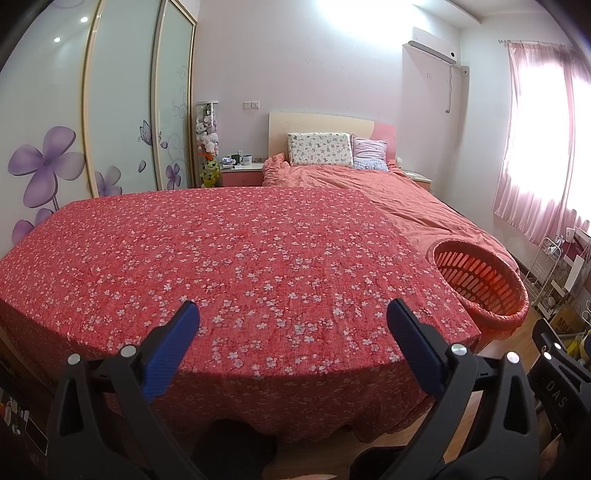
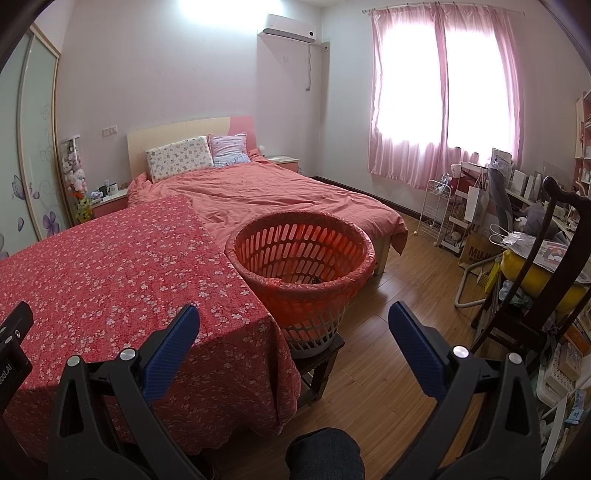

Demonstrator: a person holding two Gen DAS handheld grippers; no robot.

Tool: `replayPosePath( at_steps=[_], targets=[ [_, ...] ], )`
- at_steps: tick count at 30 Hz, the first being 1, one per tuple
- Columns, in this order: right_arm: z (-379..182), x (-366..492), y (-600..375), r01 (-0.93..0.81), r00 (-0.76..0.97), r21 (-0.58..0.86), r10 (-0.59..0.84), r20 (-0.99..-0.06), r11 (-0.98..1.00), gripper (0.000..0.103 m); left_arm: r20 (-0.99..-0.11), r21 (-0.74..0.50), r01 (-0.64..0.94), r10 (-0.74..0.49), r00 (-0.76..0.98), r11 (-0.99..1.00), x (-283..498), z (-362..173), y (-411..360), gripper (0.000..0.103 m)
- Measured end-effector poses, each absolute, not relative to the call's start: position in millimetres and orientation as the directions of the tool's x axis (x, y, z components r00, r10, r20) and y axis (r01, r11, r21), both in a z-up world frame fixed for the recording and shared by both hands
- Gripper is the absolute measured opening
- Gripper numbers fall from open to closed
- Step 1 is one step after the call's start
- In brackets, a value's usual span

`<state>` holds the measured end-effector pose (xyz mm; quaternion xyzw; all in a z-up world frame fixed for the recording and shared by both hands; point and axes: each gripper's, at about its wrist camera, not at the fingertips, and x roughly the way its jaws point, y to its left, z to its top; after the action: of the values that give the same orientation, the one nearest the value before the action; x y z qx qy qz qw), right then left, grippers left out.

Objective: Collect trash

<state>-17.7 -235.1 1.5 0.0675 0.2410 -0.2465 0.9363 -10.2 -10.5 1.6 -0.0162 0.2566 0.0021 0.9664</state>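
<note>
- Left tongs (image 1: 293, 317): spread wide, gripping nothing, hovering over the red floral table (image 1: 221, 258).
- Right tongs (image 2: 293, 317): spread wide, gripping nothing.
- Orange basket (image 2: 301, 254): on a dark stool (image 2: 321, 360), touching the table's right edge.

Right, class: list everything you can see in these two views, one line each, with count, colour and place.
Flowered table cloth: one, red, front, covering table.
Slotted plastic basket: one, orange, on dark stool beside table.
Bed quilt: one, salmon, behind table.
Pillows: two, patterned, at headboard.
Curtains: pink, window, right.
Air conditioner: one, white, high on wall.
Wardrobe doors: pale, purple flowers, left.
Left tongs: blue pads, open.
Right tongs: blue pads, open.
</note>
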Motion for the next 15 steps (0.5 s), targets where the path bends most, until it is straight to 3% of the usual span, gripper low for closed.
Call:
replayPosePath(
  at_steps=[15],
  targets=[
    [1.7, -17.9, -236.0, 0.495, 0.762, 0.008, -0.43, -0.485, 0.869, 0.101, -0.497, -0.029, -0.012, -0.004, 0.868, 1.0, -11.0, 1.2, -10.6, 0.099]
  ],
)
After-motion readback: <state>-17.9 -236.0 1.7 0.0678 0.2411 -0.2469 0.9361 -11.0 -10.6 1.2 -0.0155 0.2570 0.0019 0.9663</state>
